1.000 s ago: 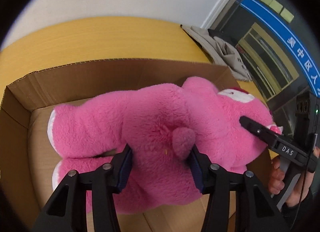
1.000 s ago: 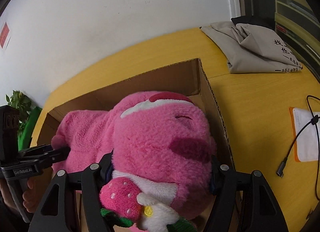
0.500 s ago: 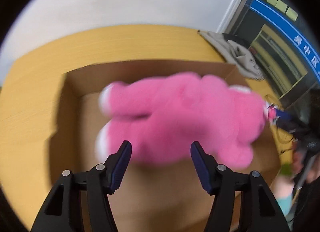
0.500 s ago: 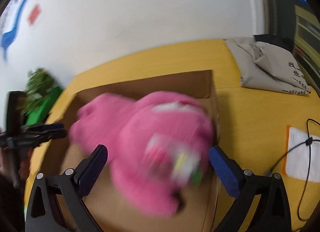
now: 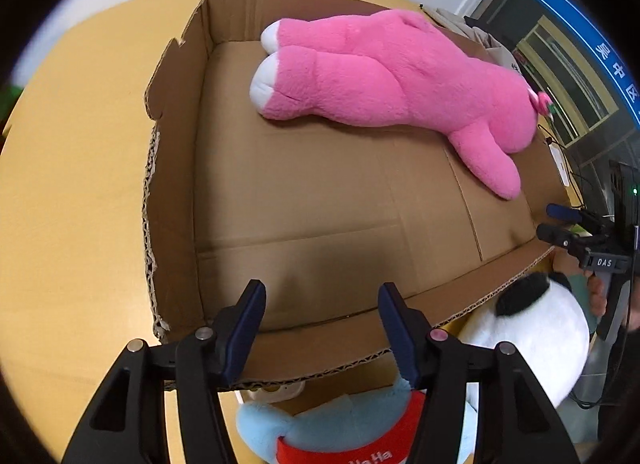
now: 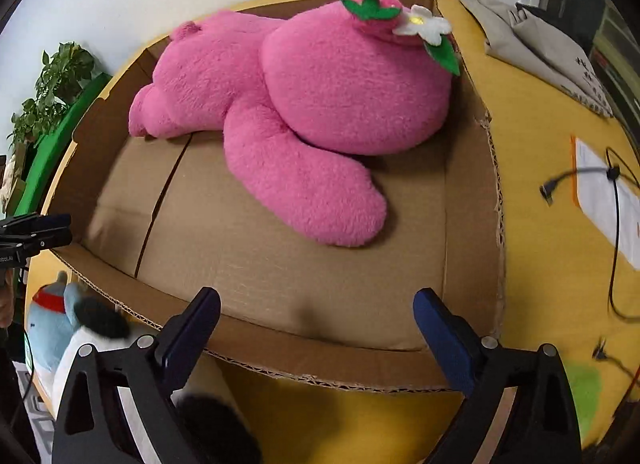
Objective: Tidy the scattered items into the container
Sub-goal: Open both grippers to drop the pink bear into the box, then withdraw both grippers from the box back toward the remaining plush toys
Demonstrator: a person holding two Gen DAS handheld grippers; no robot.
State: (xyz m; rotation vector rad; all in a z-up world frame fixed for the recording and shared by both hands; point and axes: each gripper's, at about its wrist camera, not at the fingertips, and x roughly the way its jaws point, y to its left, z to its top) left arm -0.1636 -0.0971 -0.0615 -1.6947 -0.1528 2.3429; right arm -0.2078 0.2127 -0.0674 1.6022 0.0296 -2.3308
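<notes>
In the left wrist view, my left gripper has its fingers wide apart and holds nothing; it hangs over the near wall of the cardboard box. The pink plush toy lies inside the box along its far wall, with the white feet toward the far left corner and one arm pointing toward the right wall. The rest of the box floor is bare. Outside the box, just below its near wall, I see a blue plush toy with a red band, directly under my left gripper, and a white plush toy with a black ear to the right of it. My right gripper shows at the right corner of the box.

In the right wrist view, my right gripper is also open and empty, above the near wall of the box. The pink toy is against the far wall. The white toy and the blue toy lie outside, left of the near wall, beside the gripper's left finger. On the yellow bench, right of the box, a cable lies.

I judge the blue toy comes next: it is below and behind the left gripper, so the left hand is nearer. Its long axis I cannot tell.
</notes>
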